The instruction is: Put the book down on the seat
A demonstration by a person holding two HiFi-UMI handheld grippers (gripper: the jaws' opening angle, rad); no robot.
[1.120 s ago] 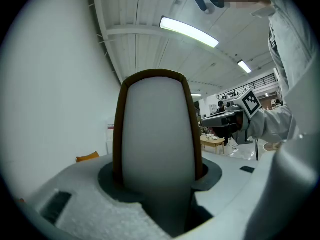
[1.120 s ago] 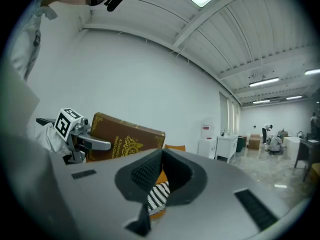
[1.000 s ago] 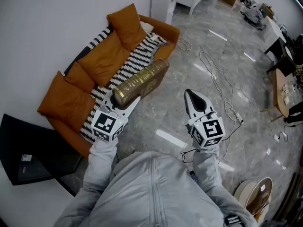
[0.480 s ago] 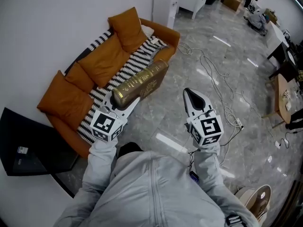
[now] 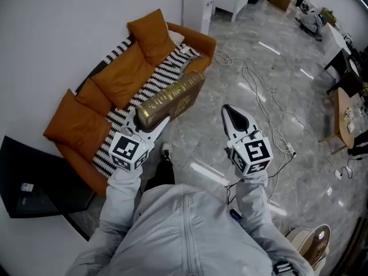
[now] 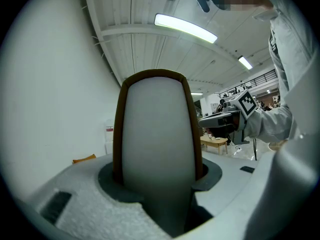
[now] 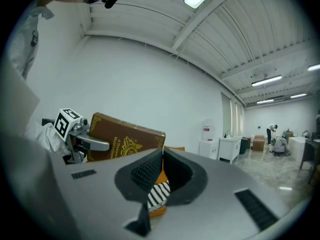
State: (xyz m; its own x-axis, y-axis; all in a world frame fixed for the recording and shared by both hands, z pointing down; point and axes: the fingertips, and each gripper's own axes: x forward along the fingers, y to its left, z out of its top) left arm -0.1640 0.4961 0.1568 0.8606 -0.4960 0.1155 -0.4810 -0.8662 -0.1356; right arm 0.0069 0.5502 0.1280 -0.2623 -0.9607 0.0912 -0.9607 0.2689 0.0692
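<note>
A thick brown book with gold tooling hangs above the floor, and my left gripper is shut on its near end. In the left gripper view its pale page edge fills the space between the jaws. Beyond it, at the left, stands an orange sofa with a black-and-white striped seat cover. My right gripper hovers to the book's right, shut and empty. In the right gripper view the closed tips meet, with the book behind them at the left.
Cables trail across the grey stone floor right of the sofa. A white cabinet stands past the sofa's far end, and a black table at its near end. A wooden table is at the right edge.
Both grippers and the book have drifted a little toward the sofa. A leg and shoe now show on the floor between my arms. The grip on the book is unchanged.
</note>
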